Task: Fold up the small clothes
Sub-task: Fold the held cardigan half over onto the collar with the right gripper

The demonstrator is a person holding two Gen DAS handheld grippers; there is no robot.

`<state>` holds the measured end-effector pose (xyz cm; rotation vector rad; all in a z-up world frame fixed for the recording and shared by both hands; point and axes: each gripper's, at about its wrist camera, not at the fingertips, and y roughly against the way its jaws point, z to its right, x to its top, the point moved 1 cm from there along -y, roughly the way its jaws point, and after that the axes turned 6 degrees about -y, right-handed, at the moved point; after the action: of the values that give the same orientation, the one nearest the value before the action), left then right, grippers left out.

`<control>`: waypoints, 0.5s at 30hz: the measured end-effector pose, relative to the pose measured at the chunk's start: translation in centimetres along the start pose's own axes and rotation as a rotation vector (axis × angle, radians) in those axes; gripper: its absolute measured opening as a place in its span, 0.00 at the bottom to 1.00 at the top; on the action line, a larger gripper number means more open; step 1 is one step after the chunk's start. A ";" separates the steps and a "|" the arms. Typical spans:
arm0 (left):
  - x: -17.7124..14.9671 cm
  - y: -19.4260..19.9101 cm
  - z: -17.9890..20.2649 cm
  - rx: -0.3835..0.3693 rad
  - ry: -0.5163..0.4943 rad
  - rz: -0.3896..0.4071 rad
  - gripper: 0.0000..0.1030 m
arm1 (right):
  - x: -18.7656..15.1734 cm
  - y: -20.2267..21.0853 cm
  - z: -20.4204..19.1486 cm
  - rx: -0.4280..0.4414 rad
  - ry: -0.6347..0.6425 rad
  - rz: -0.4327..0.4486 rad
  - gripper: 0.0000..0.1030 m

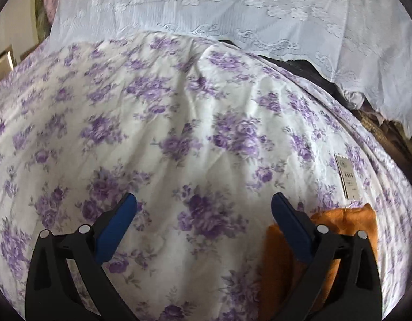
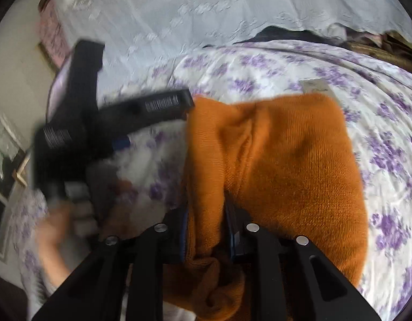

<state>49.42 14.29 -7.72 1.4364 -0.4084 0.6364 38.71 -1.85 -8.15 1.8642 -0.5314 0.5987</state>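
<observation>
Knitwear of one colour is all there is to fold here: a single orange knitted garment [image 2: 286, 160] lies on a bed covered by one white sheet printed with purple roses [image 1: 179, 123]. In the right wrist view the garment fills the middle of the picture, its near edge bunched up and running between the fingers of the right tool [image 2: 206, 230]. Those fingers stand close on either side of the bunched fold, with the cloth between them; whether the pads press it I cannot tell for sure.

The left tool [image 1: 203, 208] is spread wide and empty, its two blue pads [image 1: 117, 227] well apart above bare sheet. In its own view the orange garment [image 1: 347, 222] shows only as a corner behind the right-hand finger. The right wrist view shows the same left tool [image 2: 120, 123] blurred to the left of the garment, just beside its edge, carried by one hand [image 2: 72, 214] at the lower left.

One small white label [image 1: 346, 176] lies on the sheet just beyond the garment's far edge. One pale lace cloth [image 1: 232, 8] hangs across the back, behind the bed.
</observation>
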 end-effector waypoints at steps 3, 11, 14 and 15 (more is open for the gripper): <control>0.2 1.5 -0.1 0.031 -0.029 0.041 0.96 | -0.4 1.5 -1.5 0.063 0.087 0.011 0.57; 0.4 6.5 2.6 0.040 -0.205 0.134 0.96 | -2.4 11.6 1.6 0.076 0.154 0.236 0.50; -0.3 6.7 4.5 0.006 -0.277 0.114 0.96 | -2.7 11.3 3.8 0.074 0.092 0.217 0.28; -0.9 6.4 5.3 0.021 -0.319 0.103 0.96 | -2.8 10.6 4.1 0.062 0.085 0.190 0.27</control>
<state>45.34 8.97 -2.74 1.5487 -0.7310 0.4944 30.68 -9.05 -3.67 1.8498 -0.6451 0.8252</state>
